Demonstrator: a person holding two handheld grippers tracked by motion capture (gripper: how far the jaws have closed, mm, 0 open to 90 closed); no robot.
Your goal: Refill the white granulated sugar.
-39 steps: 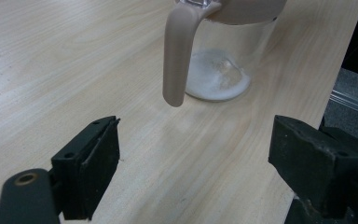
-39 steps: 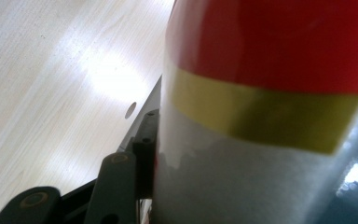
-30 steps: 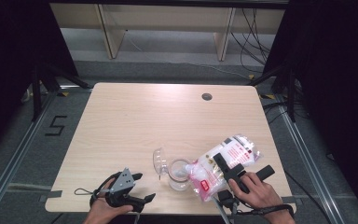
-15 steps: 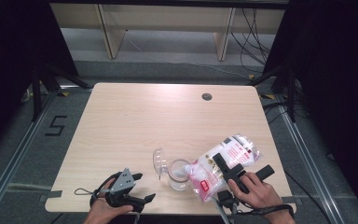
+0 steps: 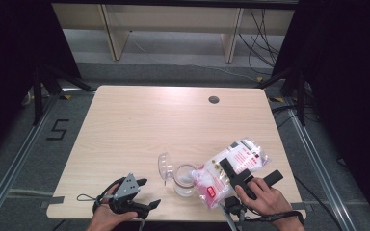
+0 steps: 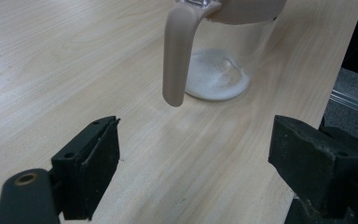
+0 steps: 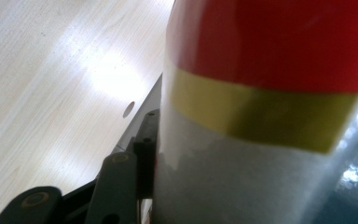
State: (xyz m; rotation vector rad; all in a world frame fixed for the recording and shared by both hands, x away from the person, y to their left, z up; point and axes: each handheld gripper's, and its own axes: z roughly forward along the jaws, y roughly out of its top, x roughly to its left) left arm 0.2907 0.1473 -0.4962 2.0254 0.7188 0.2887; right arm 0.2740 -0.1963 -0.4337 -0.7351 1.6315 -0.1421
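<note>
A clear jug (image 5: 185,179) with its lid (image 5: 164,166) flipped open stands near the table's front edge. In the left gripper view its beige handle (image 6: 175,52) hangs close ahead, and white powder (image 6: 217,80) lies on its bottom. A clear bag of white powder (image 5: 231,163) with a red label leans with its lower end at the jug's mouth. My right gripper (image 5: 234,176) is shut on it. The bag's red and yellow print (image 7: 270,70) presses against one black jaw in the right gripper view. My left gripper (image 5: 143,193) stands open left of the jug, holding nothing.
The wooden table (image 5: 139,125) has a round cable hole (image 5: 214,99) at the back right. Black stands and cables surround it on the floor. A wooden shelf frame (image 5: 115,33) stands beyond the far edge.
</note>
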